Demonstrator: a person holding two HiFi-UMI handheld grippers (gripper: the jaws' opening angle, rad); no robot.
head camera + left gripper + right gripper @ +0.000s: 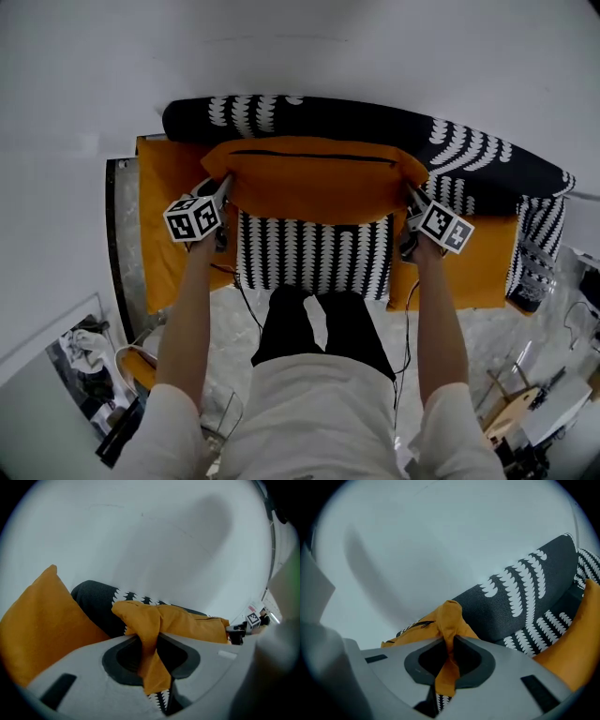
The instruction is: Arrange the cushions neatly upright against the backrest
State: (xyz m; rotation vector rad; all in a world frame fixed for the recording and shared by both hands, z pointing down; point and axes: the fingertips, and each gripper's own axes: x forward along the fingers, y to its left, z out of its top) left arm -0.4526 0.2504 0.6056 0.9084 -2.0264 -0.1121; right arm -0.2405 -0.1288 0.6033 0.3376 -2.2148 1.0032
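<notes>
The sofa ran across the middle of the head view, its dark patterned backrest (375, 117) along the top against a bare white wall (300, 47). The striped seat (309, 253) lay open at the centre, between a left cushion (159, 234) at the frame's left and a right cushion (478, 262) at the lower right. The person's legs stood just before the seat's front edge, with pale floor (234, 328) on both sides.

The middle cushion (319, 178) hung lengthwise over the seat, just in front of the backrest, its zip edge uppermost. The left gripper (225, 187) was clamped on its left corner and the right gripper (411, 199) on its right corner, so the cushion stretched between them.

In the left gripper view, the left gripper (149, 644) pinched a fold of orange fabric (150, 663); the left cushion (37, 625) rose at the frame's left, touching the backrest (96, 606). In the right gripper view, the right gripper (449, 653) pinched the other corner (450, 616), with the backrest (520, 592) behind and the right cushion (576, 639) at the right edge.
</notes>
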